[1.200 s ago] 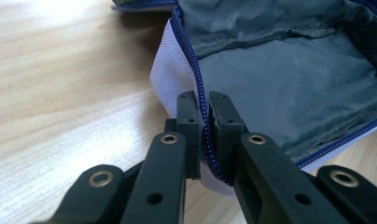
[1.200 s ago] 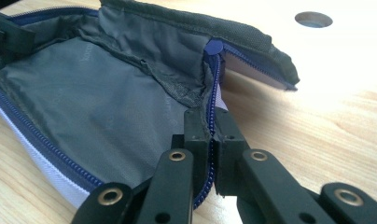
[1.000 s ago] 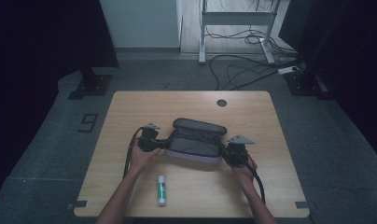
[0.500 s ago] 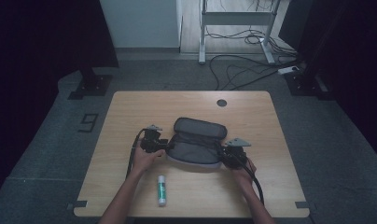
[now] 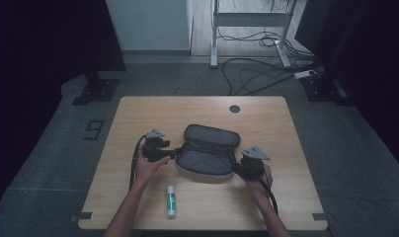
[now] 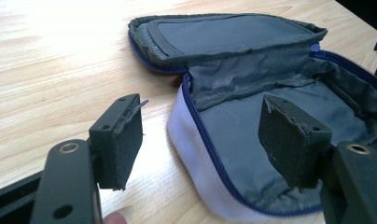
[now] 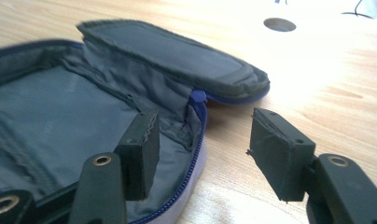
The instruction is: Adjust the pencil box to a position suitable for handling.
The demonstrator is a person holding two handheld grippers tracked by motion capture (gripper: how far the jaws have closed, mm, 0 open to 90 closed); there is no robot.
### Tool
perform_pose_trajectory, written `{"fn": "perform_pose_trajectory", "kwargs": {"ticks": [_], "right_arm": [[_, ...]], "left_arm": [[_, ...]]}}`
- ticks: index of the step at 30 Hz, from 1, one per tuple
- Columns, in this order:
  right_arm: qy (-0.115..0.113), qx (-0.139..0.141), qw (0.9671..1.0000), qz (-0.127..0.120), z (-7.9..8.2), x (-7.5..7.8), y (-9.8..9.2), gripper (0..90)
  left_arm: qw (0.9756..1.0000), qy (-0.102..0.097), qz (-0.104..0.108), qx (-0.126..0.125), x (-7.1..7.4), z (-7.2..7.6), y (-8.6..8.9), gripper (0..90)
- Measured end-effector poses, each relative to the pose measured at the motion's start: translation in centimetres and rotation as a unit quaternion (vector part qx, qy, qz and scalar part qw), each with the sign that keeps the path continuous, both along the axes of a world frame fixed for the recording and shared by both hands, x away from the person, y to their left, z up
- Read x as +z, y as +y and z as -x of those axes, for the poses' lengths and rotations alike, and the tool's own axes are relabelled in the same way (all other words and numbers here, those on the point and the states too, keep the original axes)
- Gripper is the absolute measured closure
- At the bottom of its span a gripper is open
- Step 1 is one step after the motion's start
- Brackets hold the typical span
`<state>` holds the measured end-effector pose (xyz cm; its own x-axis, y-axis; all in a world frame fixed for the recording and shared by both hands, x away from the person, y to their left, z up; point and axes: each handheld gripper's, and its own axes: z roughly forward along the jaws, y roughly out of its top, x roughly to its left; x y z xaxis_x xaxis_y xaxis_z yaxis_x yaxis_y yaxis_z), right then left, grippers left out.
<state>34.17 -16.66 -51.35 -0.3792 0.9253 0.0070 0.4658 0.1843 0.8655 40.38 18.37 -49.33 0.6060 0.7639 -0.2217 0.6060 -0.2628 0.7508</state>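
A grey zip pouch point(image 5: 207, 154) with a blue zipper and pale outer wall lies unzipped in the middle of the wooden table point(image 5: 138, 113), its lid folded back. My left gripper point(image 5: 172, 154) is at the pouch's left end and my right gripper point(image 5: 236, 167) at its right end. In the left gripper view my gripper point(image 6: 203, 135) stands open over the pouch point(image 6: 252, 70) rim, pads clear of it. The right gripper view shows my gripper point(image 7: 207, 149) open astride the zipper edge of the pouch point(image 7: 60, 116). Both sets of jaws have just been opening.
A white and green glue stick point(image 5: 171, 201) lies near the table's front edge, between the person's forearms. A round cable hole point(image 5: 234, 108) sits at the back of the table. Cables and a desk frame point(image 5: 247, 22) stand on the floor beyond.
Both grippers have let go of the pouch's ends and their jaws have spread. The pouch has settled on the table with its lid open; the hands stayed in place.
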Motion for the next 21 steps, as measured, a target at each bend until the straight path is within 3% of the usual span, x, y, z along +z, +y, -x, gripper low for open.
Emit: {"fn": "perform_pose_trajectory", "kwargs": {"ticks": [5, 8, 12, 21], "right_arm": [[0.001, 0.016, 0.9999, -0.007, 0.5, 0.6, 0.0, 41.8], [0.007, 0.043, 0.9989, -0.019, 1.3, 1.1, 0.2, 41.5], [0.008, 0.059, 0.9981, -0.017, 2.2, 1.2, 0.7, 41.2], [0.009, 0.108, 0.9940, -0.017, 4.4, 1.6, 2.9, 41.0]], "left_arm": [[1.0000, -0.004, 0.003, 0.006, 0.4, 0.6, 1.0, 31.6], [0.9999, -0.008, -0.002, 0.011, 0.9, 1.5, 1.6, 31.5], [0.9999, -0.010, -0.008, 0.012, 1.2, 2.2, 2.1, 31.1], [0.9997, -0.012, 0.005, 0.022, 1.5, 3.6, 3.9, 30.9]]}}
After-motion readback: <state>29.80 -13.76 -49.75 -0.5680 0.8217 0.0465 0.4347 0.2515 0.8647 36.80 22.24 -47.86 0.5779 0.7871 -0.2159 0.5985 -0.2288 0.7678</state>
